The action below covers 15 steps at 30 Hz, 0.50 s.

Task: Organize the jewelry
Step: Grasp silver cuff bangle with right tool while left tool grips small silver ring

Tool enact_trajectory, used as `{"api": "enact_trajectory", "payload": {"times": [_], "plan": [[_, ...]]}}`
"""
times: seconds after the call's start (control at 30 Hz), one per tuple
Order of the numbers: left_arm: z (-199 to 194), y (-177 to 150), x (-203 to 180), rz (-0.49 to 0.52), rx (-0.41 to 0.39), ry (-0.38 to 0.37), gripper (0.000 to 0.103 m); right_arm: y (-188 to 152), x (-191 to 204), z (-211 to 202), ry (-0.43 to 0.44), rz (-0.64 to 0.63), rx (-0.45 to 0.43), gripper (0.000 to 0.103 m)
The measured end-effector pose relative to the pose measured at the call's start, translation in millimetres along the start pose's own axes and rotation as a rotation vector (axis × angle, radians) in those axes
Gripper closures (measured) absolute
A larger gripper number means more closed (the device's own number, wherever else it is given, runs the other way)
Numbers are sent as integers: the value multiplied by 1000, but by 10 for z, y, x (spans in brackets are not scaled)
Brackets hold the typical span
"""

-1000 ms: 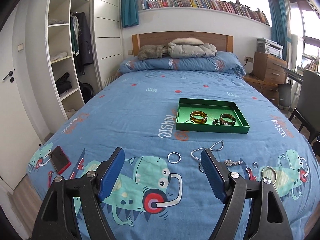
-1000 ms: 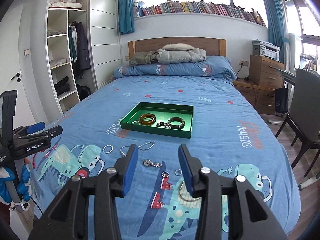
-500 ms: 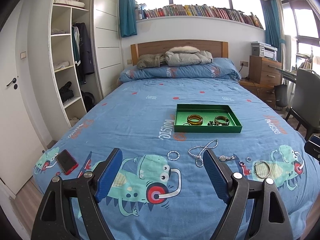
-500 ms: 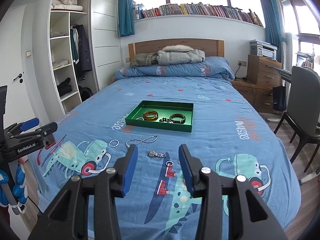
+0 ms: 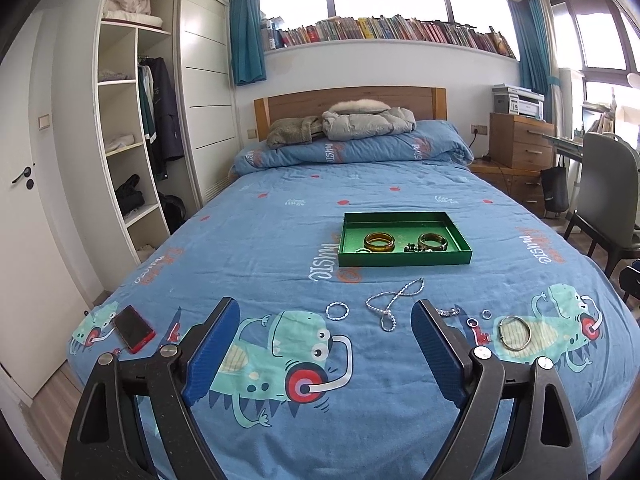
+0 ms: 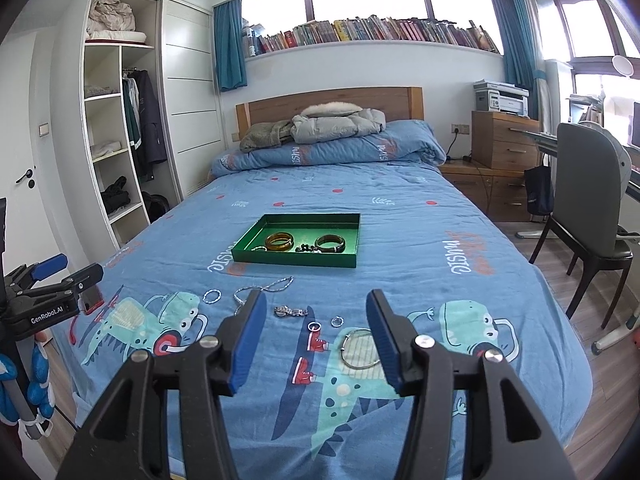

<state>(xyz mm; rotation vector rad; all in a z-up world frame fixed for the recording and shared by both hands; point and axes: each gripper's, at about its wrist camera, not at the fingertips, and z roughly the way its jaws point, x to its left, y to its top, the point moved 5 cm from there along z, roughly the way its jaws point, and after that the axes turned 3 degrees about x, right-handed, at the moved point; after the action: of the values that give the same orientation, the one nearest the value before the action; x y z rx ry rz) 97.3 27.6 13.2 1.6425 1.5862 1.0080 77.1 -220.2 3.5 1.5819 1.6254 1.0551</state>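
A green tray (image 5: pixel 404 260) (image 6: pixel 294 258) lies mid-bed, holding two bangles and small beads. Loose jewelry lies on the blue bedspread nearer me: a small silver ring bracelet (image 5: pixel 337 312) (image 6: pixel 211 295), a beaded chain necklace (image 5: pixel 394 300) (image 6: pixel 264 289), a metal clasp piece (image 6: pixel 291 311), two small rings (image 6: pixel 315 326) (image 6: pixel 337 321), and a thin metal bangle (image 5: pixel 515 333) (image 6: pixel 357 350). My left gripper (image 5: pixel 324 334) is open and empty above the bed's foot. My right gripper (image 6: pixel 315 326) is open and empty, above the small rings and the bangle.
A red phone (image 5: pixel 133 329) lies at the bed's left corner. A wardrobe (image 5: pixel 132 152) stands left, a chair (image 6: pixel 588 200) and dresser (image 6: pixel 504 140) right. Pillows and jackets (image 5: pixel 352 124) lie at the headboard. The left gripper also shows at the right wrist view's left edge (image 6: pixel 48 292).
Both grippers have pulled back from the bed, so more of it shows. The right gripper's jaws have opened wider. The jewelry has not moved.
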Motion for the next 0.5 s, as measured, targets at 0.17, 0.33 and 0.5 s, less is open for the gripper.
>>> {"api": "enact_trajectory", "payload": {"times": [0.17, 0.33, 0.5], "plan": [[-22, -22, 2, -18, 8, -4, 16, -54, -73, 9, 18, 4, -4, 53], [73, -70, 128, -79, 67, -12, 16, -99, -191, 36, 11, -7, 5, 53], [141, -121, 230, -107, 78, -2, 16, -142, -426, 95, -5, 25, 12, 53]]}}
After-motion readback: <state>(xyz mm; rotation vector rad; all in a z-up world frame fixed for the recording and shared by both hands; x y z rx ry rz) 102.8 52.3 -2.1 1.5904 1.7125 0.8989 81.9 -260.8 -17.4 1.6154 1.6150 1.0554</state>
